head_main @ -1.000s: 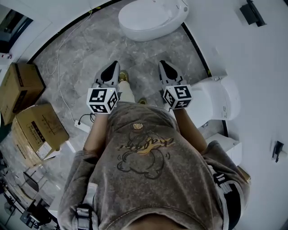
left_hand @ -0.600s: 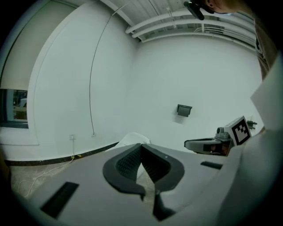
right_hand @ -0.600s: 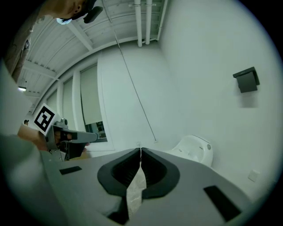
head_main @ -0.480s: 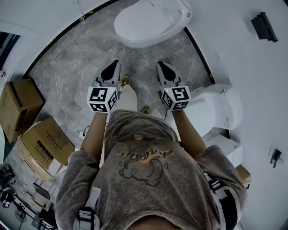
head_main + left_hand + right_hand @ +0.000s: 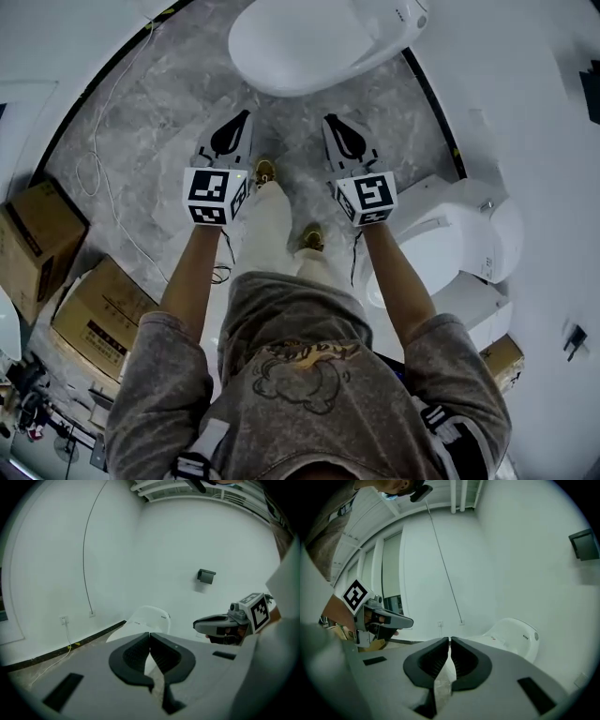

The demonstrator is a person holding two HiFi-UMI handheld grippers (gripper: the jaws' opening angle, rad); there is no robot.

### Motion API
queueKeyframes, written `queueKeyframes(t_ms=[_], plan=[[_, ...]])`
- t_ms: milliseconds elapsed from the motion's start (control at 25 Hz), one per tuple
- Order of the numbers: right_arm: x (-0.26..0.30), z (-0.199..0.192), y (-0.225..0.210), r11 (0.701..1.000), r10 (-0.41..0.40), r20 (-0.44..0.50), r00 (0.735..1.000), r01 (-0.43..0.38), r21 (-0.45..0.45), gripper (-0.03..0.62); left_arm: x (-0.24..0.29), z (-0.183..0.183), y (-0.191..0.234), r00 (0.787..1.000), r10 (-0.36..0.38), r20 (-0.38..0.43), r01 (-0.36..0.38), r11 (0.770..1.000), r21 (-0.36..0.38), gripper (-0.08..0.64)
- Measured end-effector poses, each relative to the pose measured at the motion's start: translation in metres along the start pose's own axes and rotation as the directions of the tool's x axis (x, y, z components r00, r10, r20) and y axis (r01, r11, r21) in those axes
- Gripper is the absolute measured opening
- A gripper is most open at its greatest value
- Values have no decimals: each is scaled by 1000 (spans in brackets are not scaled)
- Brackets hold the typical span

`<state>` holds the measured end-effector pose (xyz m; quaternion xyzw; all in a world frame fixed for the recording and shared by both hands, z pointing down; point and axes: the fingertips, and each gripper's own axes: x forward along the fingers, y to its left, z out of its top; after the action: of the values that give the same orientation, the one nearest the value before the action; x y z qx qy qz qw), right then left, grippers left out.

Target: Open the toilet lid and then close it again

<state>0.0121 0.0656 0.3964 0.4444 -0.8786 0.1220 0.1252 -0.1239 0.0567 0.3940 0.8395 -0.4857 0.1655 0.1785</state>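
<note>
The white toilet (image 5: 300, 42) stands at the top of the head view with its lid down. Both grippers are held side by side in front of it, over the grey marble floor, touching nothing. My left gripper (image 5: 246, 114) is shut and empty, its tip a short way from the bowl's front edge. To its right my right gripper (image 5: 328, 119) is also shut and empty. In the left gripper view the shut jaws (image 5: 149, 633) point at the toilet (image 5: 149, 619). The right gripper view shows its shut jaws (image 5: 449, 639) with the toilet (image 5: 513, 637) ahead to the right.
A second white toilet (image 5: 464, 234) stands against the wall at right, close to my right arm. Cardboard boxes (image 5: 98, 319) lie at the left. A white cable (image 5: 94, 159) runs over the floor. My feet in yellow shoes (image 5: 265, 172) are below the grippers.
The person has stepped toward the toilet, which now lies nearer the gripper tips. Both grippers moved forward and lower together, still shut. The boxes slid back to the lower left.
</note>
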Motion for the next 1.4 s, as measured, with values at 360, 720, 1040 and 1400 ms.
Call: queueKeyframes(t_ms=[360,720,1040,1400], plan=[[93,-98,-23,999,-36,-66,997,35,-13,31,100,-84,47,998,-37,-55,37,999,-11,11],[144,-168,-42,996,-50,-147,988,38,-84,89,158,-137,66,992,-49,-113,60,993,99,114],[167,-198,-54,968,-114,-224,968,57,-245,291,190,-166,80,980,-32,-195,72,976,203,333],[208,-237,-68,932,-197,-288,937,88,-353,299,229,-206,98,958,15,-286,76,949,306,368]])
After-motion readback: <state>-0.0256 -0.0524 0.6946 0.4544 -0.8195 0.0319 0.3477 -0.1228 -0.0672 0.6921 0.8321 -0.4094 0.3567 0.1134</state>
